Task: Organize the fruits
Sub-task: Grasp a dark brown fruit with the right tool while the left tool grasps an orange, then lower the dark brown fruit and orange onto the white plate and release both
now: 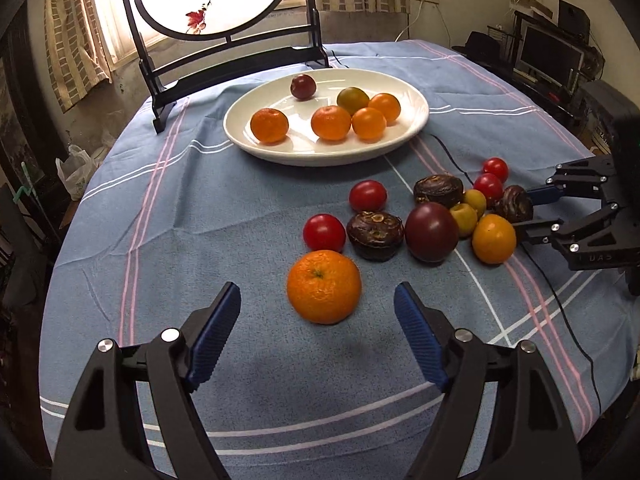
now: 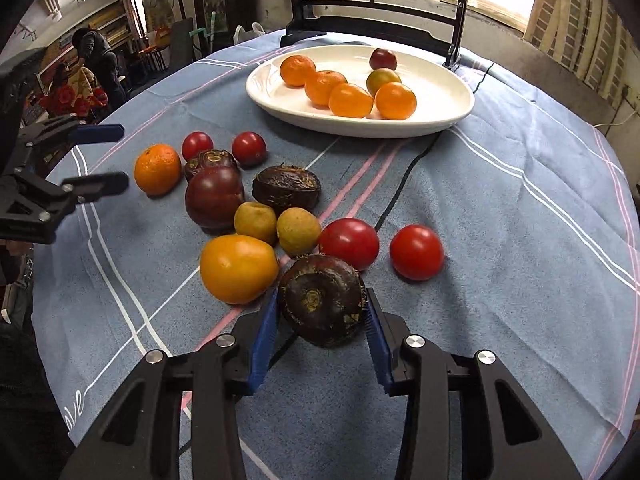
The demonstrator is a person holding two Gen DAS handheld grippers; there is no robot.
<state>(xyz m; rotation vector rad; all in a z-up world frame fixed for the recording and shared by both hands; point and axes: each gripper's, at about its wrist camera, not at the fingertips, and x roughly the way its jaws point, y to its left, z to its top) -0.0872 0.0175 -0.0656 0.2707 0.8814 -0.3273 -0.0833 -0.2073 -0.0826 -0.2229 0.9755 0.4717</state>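
Observation:
A white plate point(image 1: 412, 126) at the back of the table holds several oranges, a greenish fruit and a dark plum. Loose fruit lies on the blue cloth in front of it. My left gripper point(image 1: 318, 300) is open, with a loose orange point(image 1: 324, 286) just ahead between its fingertips, not touching. My right gripper point(image 2: 322, 308) is shut on a dark brown water chestnut point(image 2: 322, 302) that rests on the cloth. It also shows in the left wrist view point(image 1: 516, 208). Next to it lie a yellow-orange fruit point(image 2: 238, 268), two small yellow fruits, red tomatoes point(image 2: 416, 252) and a dark plum point(image 2: 214, 198).
A black-framed round screen point(image 1: 224, 4) stands behind the plate. A thin black cable point(image 1: 560, 304) runs across the cloth on the right. The round table's edge curves close on both sides. A person and furniture are in the room beyond the table.

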